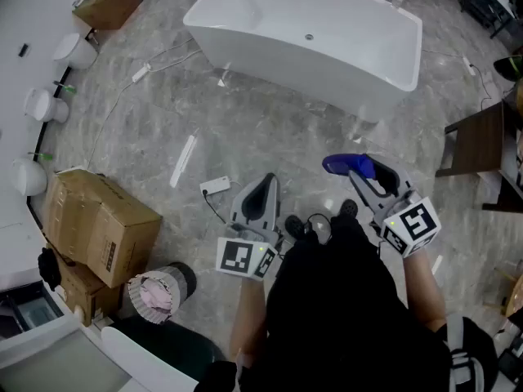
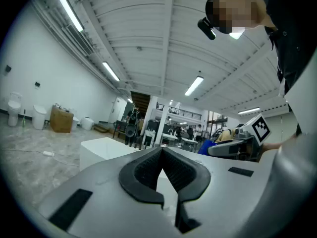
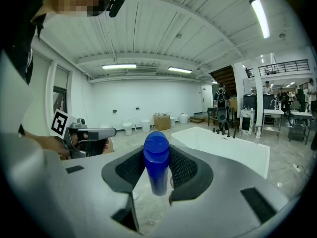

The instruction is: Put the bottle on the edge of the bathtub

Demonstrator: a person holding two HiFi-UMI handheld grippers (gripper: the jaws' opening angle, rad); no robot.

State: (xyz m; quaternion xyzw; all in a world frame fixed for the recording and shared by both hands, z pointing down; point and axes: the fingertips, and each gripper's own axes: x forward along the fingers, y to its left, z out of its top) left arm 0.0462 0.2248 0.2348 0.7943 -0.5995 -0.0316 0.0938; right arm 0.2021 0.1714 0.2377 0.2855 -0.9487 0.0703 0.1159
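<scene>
Head view: The person stood on the grey floor [image 1: 245,137], well apart from the white bathtub [image 1: 384,80] ahead. The right gripper [image 1: 361,170] was held out towards the tub with the blue bottle [image 1: 347,165] in its jaws. The left gripper [image 1: 260,196] was held beside it, carrying nothing. Cardboard boxes [image 1: 98,223] stood to the left, clear of the path to the tub.

Left gripper view: The left gripper [image 2: 162,155] had its jaws together, the pads meeting at the tips with nothing between them. The bathtub [image 2: 99,150] lay beyond, some way off.

Right gripper view: The right gripper [image 3: 157,158] was clamped on the bottle [image 3: 157,148], one ribbed pad pressing each side of the body and the capped end pointing away from the camera. The bathtub [image 3: 223,148] showed ahead and to the right, its rim bare on the near side.

Assessment: The bottle was secured in the grip, but it was nowhere near the tub. By my judgement the approach across the floor, the lowering onto the rim and the release were all left to do.
</scene>
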